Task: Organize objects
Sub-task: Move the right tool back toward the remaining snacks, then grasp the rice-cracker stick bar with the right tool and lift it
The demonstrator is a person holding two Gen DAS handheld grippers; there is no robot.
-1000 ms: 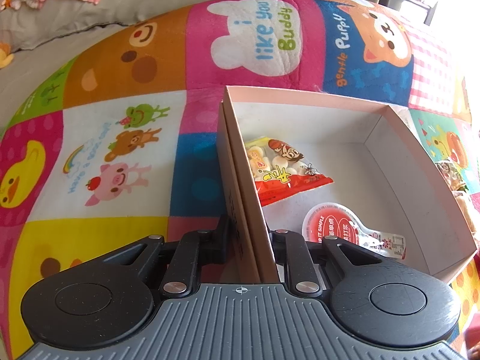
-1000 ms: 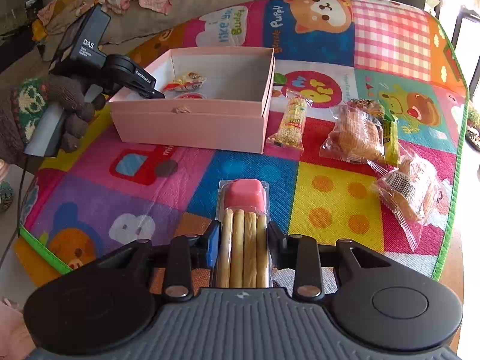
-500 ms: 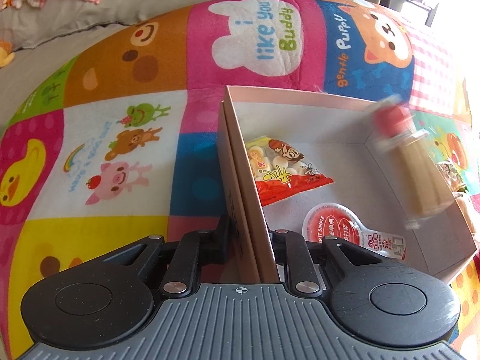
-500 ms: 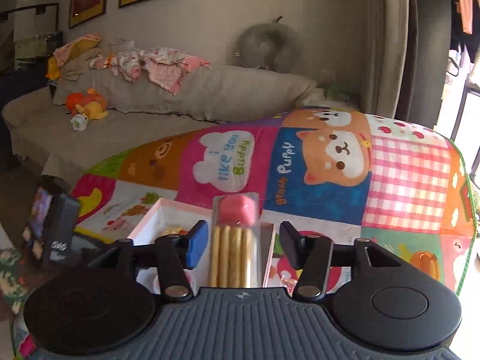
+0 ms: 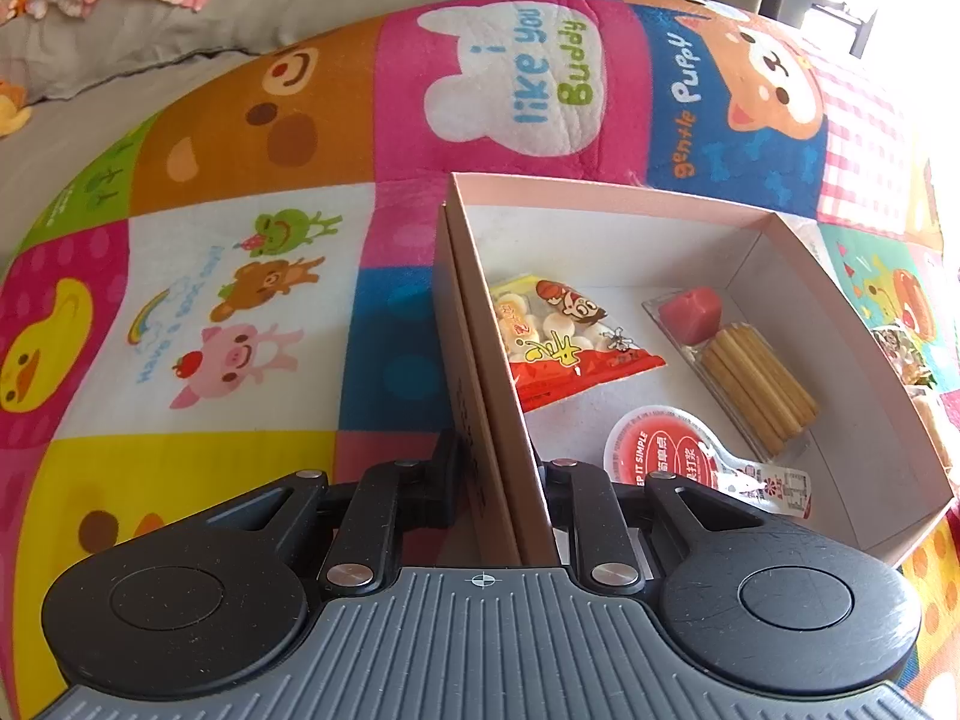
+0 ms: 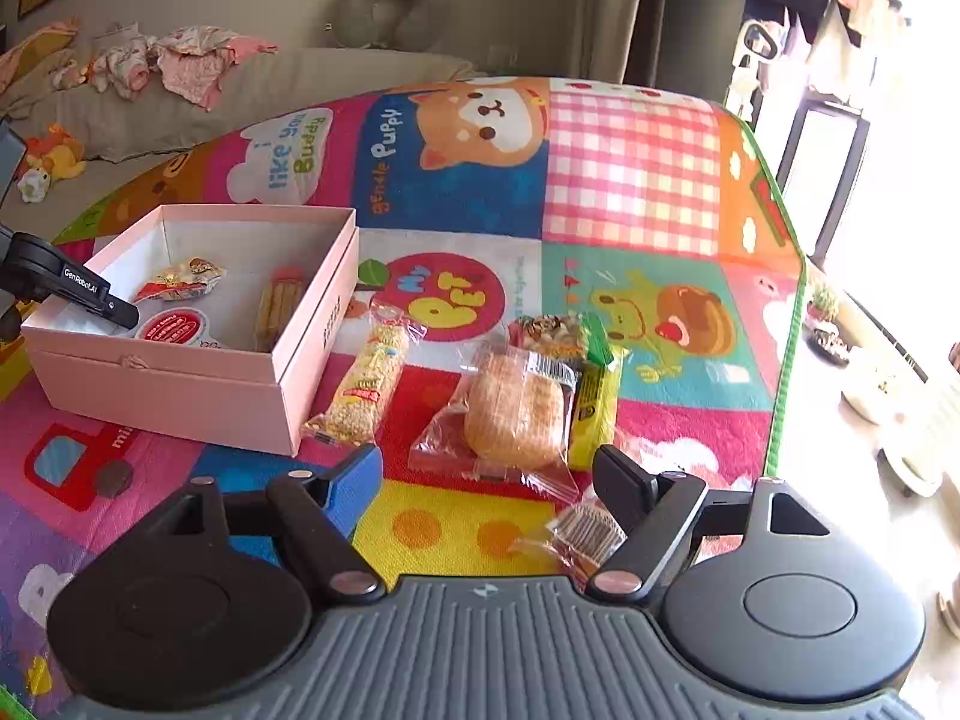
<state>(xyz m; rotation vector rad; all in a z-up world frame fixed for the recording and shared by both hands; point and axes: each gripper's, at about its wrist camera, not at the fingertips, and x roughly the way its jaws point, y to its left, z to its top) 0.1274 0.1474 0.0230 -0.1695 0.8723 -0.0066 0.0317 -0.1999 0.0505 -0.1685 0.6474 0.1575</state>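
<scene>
Pink box point(image 6: 180, 396) sat at the left of the mat point(image 6: 630, 192), open-topped. Left gripper point(image 5: 498, 468) pinched the box's near left wall, one finger outside, one inside. Inside the box, left to right in the left wrist view: candy bag point(image 5: 570, 342) against the gripped wall, round red-lidded cup point(image 5: 666, 450) near the gripper, biscuit-stick pack point(image 5: 738, 366) with a pink dip cell at its far end, lying along the right wall. Right wrist view showed the same three: bag point(image 6: 180, 282), cup point(image 6: 171, 327), sticks point(image 6: 279, 306).

Just right of the box, on the mat: cereal bar point(image 6: 366, 384), one end close to the box's near right corner. Further right, bread pack point(image 6: 516, 414), with a nut bag point(image 6: 552, 333) behind it and a yellow-green bar point(image 6: 594, 402) beside it on its right. Another wrapped snack point(image 6: 576, 540) lay nearest, partly hidden by the right gripper's frame.

Right gripper point(image 6: 486, 474) hung above the mat near the bread, jaws spread wide, nothing between them. Sofa point(image 6: 288, 78) with crumpled clothes point(image 6: 180, 60) lay far left.
</scene>
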